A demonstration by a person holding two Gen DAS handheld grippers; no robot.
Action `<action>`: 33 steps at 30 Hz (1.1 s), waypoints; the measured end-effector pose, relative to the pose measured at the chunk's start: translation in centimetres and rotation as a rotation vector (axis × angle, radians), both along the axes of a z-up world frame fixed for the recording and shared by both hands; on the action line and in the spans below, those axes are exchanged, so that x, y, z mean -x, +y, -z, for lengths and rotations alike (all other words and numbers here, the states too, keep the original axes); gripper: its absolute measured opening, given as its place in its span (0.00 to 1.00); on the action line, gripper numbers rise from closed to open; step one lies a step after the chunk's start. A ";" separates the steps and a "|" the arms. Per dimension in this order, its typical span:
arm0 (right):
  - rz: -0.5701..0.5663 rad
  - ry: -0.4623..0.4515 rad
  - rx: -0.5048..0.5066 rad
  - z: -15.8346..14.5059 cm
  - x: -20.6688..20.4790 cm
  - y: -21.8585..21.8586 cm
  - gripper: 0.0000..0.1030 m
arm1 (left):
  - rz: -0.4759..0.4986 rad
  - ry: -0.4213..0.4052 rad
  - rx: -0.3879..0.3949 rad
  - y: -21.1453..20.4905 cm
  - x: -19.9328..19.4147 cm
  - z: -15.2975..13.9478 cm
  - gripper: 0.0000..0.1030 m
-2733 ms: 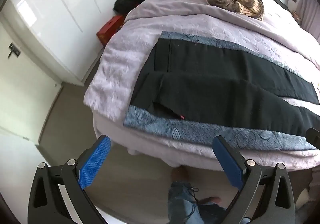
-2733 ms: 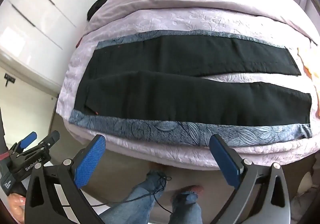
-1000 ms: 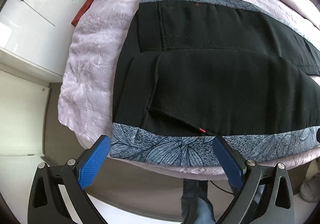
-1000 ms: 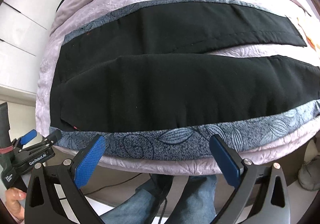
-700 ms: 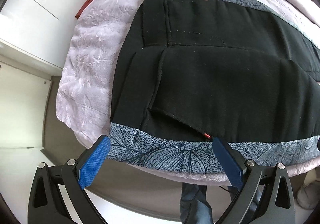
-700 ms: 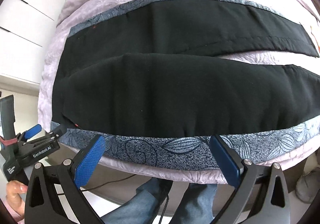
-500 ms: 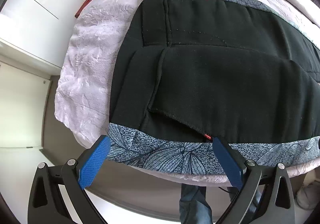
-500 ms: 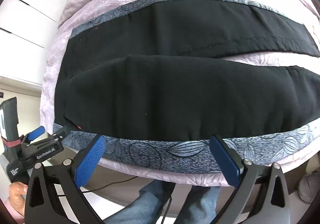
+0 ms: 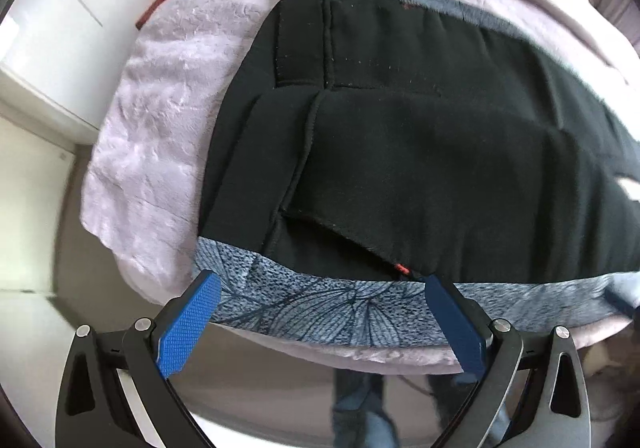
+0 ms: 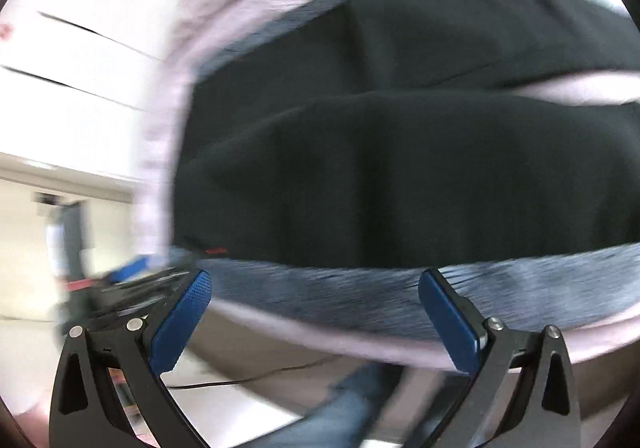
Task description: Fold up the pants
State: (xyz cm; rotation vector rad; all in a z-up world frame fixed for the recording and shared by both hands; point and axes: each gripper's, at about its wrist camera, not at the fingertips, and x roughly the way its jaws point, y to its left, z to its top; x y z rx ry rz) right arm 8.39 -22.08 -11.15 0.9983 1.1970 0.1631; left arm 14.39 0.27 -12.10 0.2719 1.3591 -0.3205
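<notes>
black pants (image 9: pixel 440 152) lie flat on the bed (image 9: pixel 160 136), over a blue-grey leaf-print strip (image 9: pixel 320 308); waistband at left, legs run right, small red tag at the near edge. left gripper (image 9: pixel 320 320) and right gripper (image 10: pixel 316 312) both spread wide, holding nothing. right view blurred, probably same layout.

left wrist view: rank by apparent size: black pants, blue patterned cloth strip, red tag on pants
1. black pants, fills most of the frame
2. blue patterned cloth strip, only its borders show; the rest is hidden under the pants
3. red tag, a tiny fleck at the near hem
</notes>
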 end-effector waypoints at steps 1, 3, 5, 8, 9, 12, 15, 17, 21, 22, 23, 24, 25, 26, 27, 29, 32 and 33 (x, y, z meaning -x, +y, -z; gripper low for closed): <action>-0.002 -0.020 -0.060 0.3 0.2 0.3 0.95 | -0.010 0.017 0.045 0.7 -0.1 0.0 0.99; -0.018 -0.024 -0.151 1.5 0.8 1.4 0.72 | -0.017 0.045 0.113 1.7 -0.2 0.2 0.99; -0.037 0.009 -0.210 3.5 1.3 2.7 0.64 | -0.027 0.065 0.162 2.4 -0.1 0.2 0.96; -0.009 0.051 -0.271 6.3 2.0 3.6 0.64 | -0.027 0.084 0.217 3.4 0.4 0.1 0.96; 0.007 0.055 -0.283 7.0 2.2 3.5 0.64 | -0.026 0.086 0.222 3.6 0.5 0.2 0.96; 0.051 0.044 -0.319 8.4 2.4 3.2 0.64 | -0.028 0.108 0.242 4.4 1.1 0.6 0.96; 0.084 0.017 -0.348 8.8 1.7 2.6 0.64 | -0.050 0.147 0.269 5.1 2.1 1.4 0.96; 0.104 -0.038 -0.356 7.7 0.8 2.0 0.64 | -0.091 0.193 0.309 5.4 2.8 1.7 0.96; 0.107 -0.128 -0.349 4.7 -0.9 1.1 0.64 | -0.190 0.292 0.435 4.4 2.8 2.7 0.96; 0.110 -0.138 -0.349 4.3 -1.2 0.9 0.64 | -0.208 0.304 0.464 3.9 2.7 2.9 0.96; 0.116 -0.147 -0.355 3.9 -1.4 0.7 0.64 | -0.228 0.306 0.489 3.0 2.6 2.5 0.96; 0.120 -0.156 -0.360 3.5 -0.9 0.4 0.64 | -0.246 0.294 0.500 2.7 2.2 2.4 0.96; 0.120 -0.166 -0.360 3.1 -0.9 0.2 0.64 | -0.273 0.274 0.512 2.7 1.7 2.3 0.93; 0.115 -0.174 -0.357 2.7 -0.6 -0.1 0.64 | -0.308 0.257 0.524 2.9 0.8 2.2 0.87; 0.105 -0.180 -0.350 2.5 -0.6 -0.2 0.64 | -0.334 0.254 0.528 3.3 0.1 2.1 0.75; 0.092 -0.178 -0.344 2.5 -0.3 -0.4 0.64 | -0.382 0.264 0.528 4.2 -1.1 2.7 0.54; 0.109 -0.121 -0.329 4.0 1.3 -0.7 0.64 | -0.379 0.263 0.519 5.3 -1.5 3.7 0.24; 0.131 -0.091 -0.327 5.0 1.9 -1.0 0.64 | -0.374 0.264 0.519 5.6 -1.4 3.8 0.23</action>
